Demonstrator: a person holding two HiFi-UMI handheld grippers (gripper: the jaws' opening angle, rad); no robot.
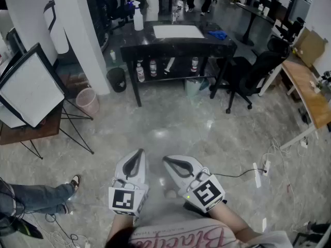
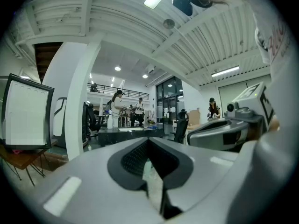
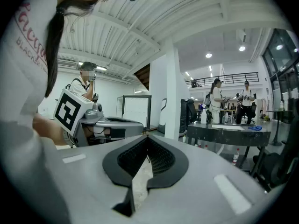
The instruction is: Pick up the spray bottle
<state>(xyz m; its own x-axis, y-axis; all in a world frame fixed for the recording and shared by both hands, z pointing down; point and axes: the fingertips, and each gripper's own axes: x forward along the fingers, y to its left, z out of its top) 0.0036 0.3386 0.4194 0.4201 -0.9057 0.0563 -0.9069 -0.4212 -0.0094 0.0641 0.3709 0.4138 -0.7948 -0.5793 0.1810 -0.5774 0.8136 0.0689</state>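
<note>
The spray bottle (image 1: 138,18), white and translucent, stands on the left end of a black table (image 1: 217,44) far across the room. It shows small in the left gripper view (image 2: 110,120) and in the right gripper view (image 3: 204,115). My left gripper (image 1: 139,152) and right gripper (image 1: 166,160) are held side by side low in the head view, over the grey floor and well short of the table. Both point toward the table. The left gripper (image 2: 148,140) has its jaws closed tip to tip with nothing between them. The right gripper (image 3: 147,136) looks the same.
A white sheet (image 1: 178,31) and a blue cloth (image 1: 217,34) lie on the table, with small bottles (image 1: 140,71) on its lower shelf. A light panel (image 1: 28,87), a white pillar (image 1: 77,30), two bins (image 1: 88,101) and a black chair (image 1: 248,76) flank the way. Cables (image 1: 257,174) lie at right.
</note>
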